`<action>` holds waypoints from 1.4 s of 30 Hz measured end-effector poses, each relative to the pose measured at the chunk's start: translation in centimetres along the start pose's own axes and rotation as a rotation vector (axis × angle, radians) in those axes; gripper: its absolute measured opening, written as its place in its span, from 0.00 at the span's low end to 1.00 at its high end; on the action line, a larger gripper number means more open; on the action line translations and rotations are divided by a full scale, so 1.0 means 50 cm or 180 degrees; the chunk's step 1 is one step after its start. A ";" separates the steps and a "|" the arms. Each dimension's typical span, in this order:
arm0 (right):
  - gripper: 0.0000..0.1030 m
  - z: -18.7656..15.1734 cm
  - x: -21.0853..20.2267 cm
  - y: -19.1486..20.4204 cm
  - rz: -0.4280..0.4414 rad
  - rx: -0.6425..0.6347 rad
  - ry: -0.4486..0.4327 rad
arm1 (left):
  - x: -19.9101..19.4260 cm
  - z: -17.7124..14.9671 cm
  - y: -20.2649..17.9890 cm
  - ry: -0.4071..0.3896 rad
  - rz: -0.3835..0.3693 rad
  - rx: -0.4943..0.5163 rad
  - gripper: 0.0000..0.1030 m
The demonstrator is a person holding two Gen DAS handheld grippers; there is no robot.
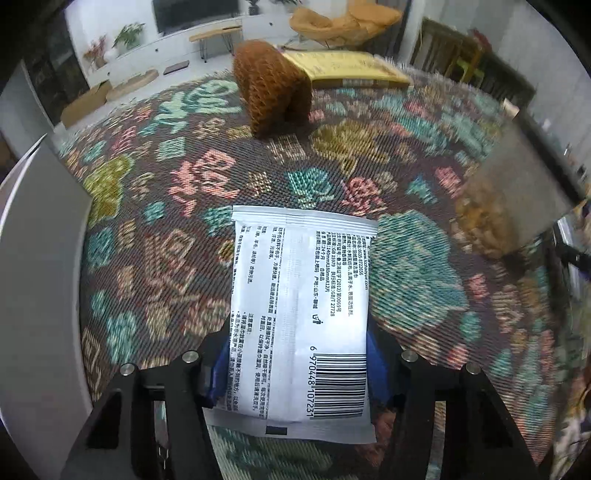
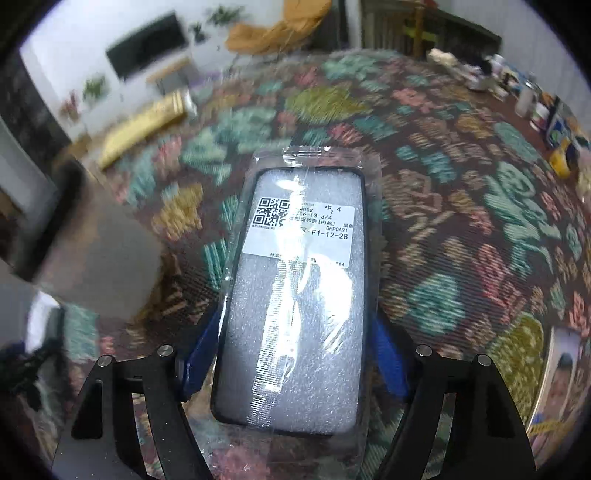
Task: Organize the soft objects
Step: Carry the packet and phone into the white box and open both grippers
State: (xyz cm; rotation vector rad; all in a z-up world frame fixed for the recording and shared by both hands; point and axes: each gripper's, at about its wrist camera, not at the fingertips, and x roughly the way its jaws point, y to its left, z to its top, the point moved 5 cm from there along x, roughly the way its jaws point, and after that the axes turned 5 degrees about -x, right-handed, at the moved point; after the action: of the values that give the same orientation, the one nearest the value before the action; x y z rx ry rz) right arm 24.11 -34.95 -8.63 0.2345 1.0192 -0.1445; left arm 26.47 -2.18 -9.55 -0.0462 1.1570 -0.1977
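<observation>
Across the whole table lies a dark woven cloth [image 1: 177, 177] patterned with teal, pink and mustard flowers, and it fills most of what both cameras see. Beyond its far edge the room is bright: white walls, a dark flat screen [image 1: 195, 13] above a low white cabinet with potted plants [image 1: 127, 35], a wooden bench, and an orange-tan chair [image 1: 343, 20] draped in cloth. At the near left of the left camera's view stands a pale grey box [image 1: 40, 277] with smooth walls; what it holds cannot be seen from here. Toward the far side of the cloth a flat yellow packet [image 1: 351, 68] lies on the table, and just in front of it, overlapping its left end, stands a brown honeycomb-mesh roll [image 1: 271, 92] arched on two ends. Along the right rim in the right camera's view sits a blurred cluster of small bottles and packs [image 2: 524, 96]. The left gripper [image 1: 295, 369] has its blue pads closed against the sides of a white wet-wipe pack [image 1: 299, 317], printed face and barcode up, held over the cloth. The right gripper [image 2: 291, 354] likewise clamps a black phone case in a clear plastic sleeve [image 2: 295, 295], its white label with a square code facing up, lifted over the flowered cloth.
</observation>
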 end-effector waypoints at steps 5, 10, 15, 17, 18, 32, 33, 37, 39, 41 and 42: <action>0.75 0.001 -0.132 0.034 0.0238 -0.0168 -0.0394 | -0.160 -0.026 0.018 -0.0305 -0.0447 -0.0196 0.57; 0.75 -0.030 -0.292 0.214 0.0813 -0.0554 -0.0630 | -0.358 -0.087 0.111 -0.0640 -0.0580 -0.0313 0.58; 0.75 -0.102 -0.407 0.477 0.1592 -0.1068 -0.0642 | -0.487 -0.175 0.304 -0.0806 -0.0260 -0.0684 0.58; 0.75 -0.141 -0.437 0.598 0.1945 -0.1269 -0.0561 | -0.516 -0.212 0.377 -0.0843 -0.0022 -0.0815 0.58; 0.75 -0.161 -0.447 0.652 0.2077 -0.1357 -0.0517 | -0.530 -0.234 0.418 -0.0846 0.0120 -0.0878 0.58; 0.83 -0.402 -0.381 1.008 0.2715 -0.2095 0.0260 | -0.539 -0.402 0.665 -0.0930 0.1102 -0.1666 0.91; 0.83 -0.389 -0.380 0.983 0.2650 -0.2051 0.0131 | -0.539 -0.401 0.659 -0.0970 0.1099 -0.1642 0.91; 0.83 -0.329 -0.351 0.857 0.2179 -0.1888 -0.0358 | -0.539 -0.393 0.614 -0.1103 0.0790 -0.1597 0.91; 0.83 -0.311 -0.324 0.755 0.1796 -0.1713 -0.0570 | -0.537 -0.383 0.578 -0.1173 0.0640 -0.1501 0.91; 0.83 -0.293 -0.252 0.640 0.1358 -0.1478 -0.0521 | -0.532 -0.369 0.544 -0.1218 0.0537 -0.1401 0.91; 0.84 -0.286 -0.211 0.594 0.1239 -0.1364 -0.0366 | -0.531 -0.365 0.527 -0.1247 0.0477 -0.1356 0.91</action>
State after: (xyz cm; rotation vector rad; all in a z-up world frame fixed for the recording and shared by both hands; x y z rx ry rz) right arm 13.61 -2.46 -3.04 0.0290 0.8500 0.4072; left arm 3.01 29.65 3.48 -0.3581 0.7899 0.1882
